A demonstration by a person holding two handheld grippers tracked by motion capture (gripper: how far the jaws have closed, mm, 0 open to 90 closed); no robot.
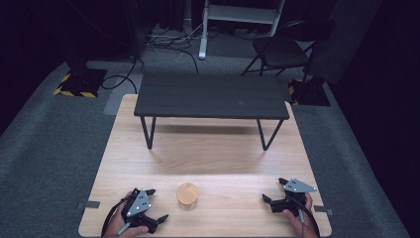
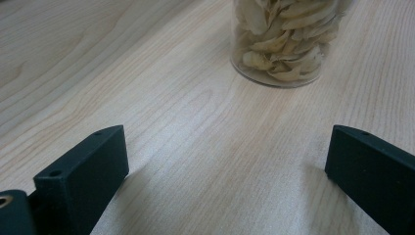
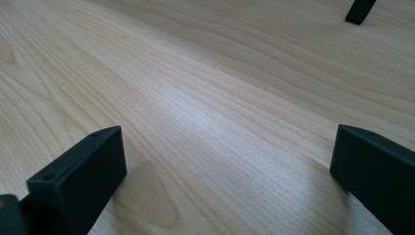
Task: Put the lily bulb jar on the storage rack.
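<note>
A clear glass jar with a round wooden lid stands near the front middle of the light wooden table. In the left gripper view the jar is full of pale dried slices and sits ahead and to the right of the jaws. My left gripper rests on the table just left of the jar, open, nothing between its jaws. My right gripper lies at the front right, also open over bare wood.
A low black shelf on thin metal legs stands across the back half of the table; one foot is in the right gripper view. Beyond the table are grey carpet, cables, a folding chair and a white stand.
</note>
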